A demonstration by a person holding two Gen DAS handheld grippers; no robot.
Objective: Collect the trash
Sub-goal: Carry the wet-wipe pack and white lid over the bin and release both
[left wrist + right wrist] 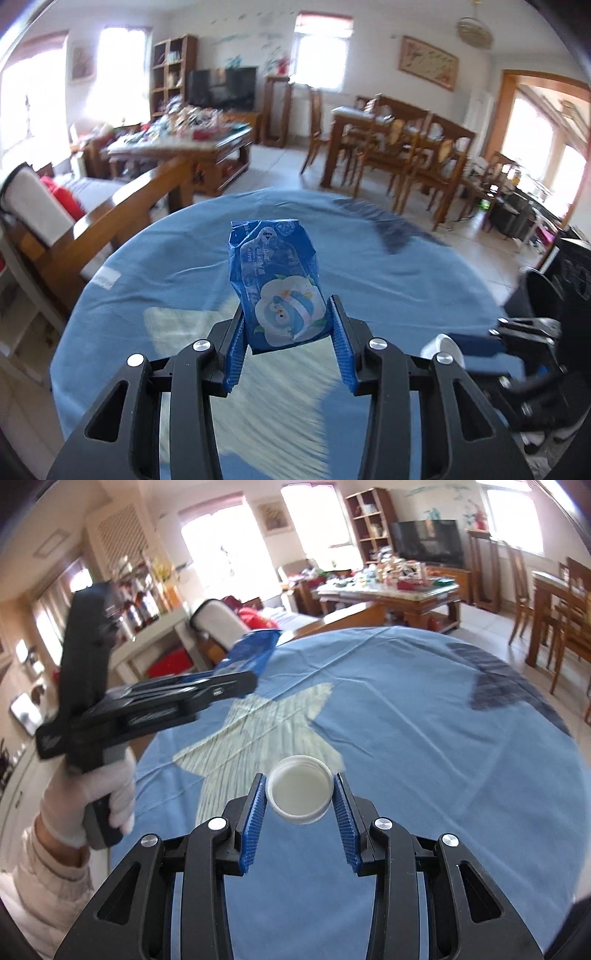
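1. A wipes packet [275, 284] of glossy, crinkled blue plastic film is seen.
2. A bottle cap [299, 791] of smooth, matt white plastic with a ribbed edge is seen.
3. Ridged blue rubbery pads [255, 812] are set in frames of matt black plastic with shiny metal screws.
4. The table is covered by a matt, creased blue cloth [424, 709].
5. A white cloth glove [92, 801] is worn.
6. The dining table [369, 133] is of polished brown wood.
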